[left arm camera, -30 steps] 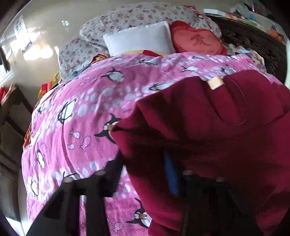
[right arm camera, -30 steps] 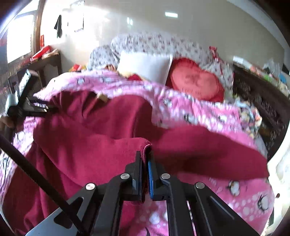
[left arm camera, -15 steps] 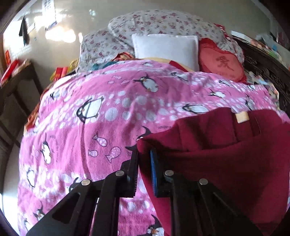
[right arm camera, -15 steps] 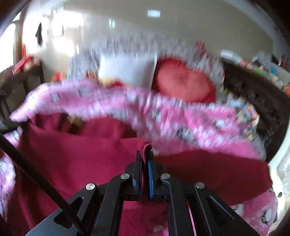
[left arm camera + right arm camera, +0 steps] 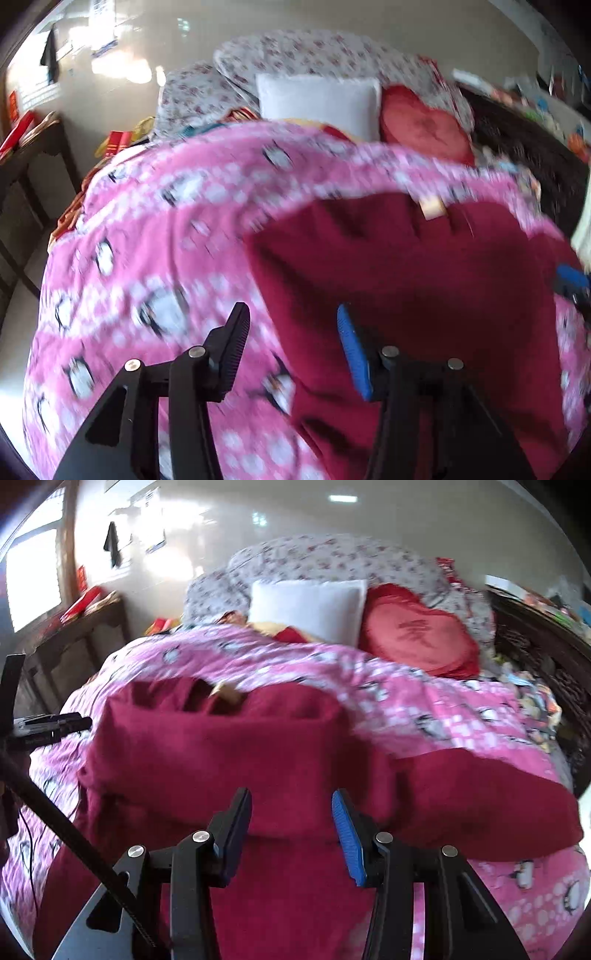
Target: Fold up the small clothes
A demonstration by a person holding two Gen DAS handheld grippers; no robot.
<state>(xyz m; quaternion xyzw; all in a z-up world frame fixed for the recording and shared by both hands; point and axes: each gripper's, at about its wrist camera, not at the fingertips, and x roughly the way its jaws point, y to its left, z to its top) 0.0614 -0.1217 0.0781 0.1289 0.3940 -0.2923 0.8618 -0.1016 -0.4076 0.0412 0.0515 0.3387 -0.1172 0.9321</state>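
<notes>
A dark red garment (image 5: 406,280) lies on the pink penguin blanket (image 5: 155,236), with a tan label (image 5: 432,208) near its far edge. My left gripper (image 5: 291,332) is open and empty over the garment's left edge. In the right wrist view the garment (image 5: 229,746) lies folded over itself, one sleeve (image 5: 480,797) stretching right. My right gripper (image 5: 291,812) is open and empty just above its near fold. The left gripper (image 5: 48,725) shows at the left edge of the right wrist view.
A white pillow (image 5: 306,609), a red heart cushion (image 5: 417,631) and floral bedding (image 5: 332,561) lie at the head of the bed. A dark wooden frame (image 5: 535,646) runs along the right side. A wooden table (image 5: 26,155) stands left.
Both grippers were shut on the red garment and have opened, letting it drop onto the blanket. Both have drawn back a little from the cloth.
</notes>
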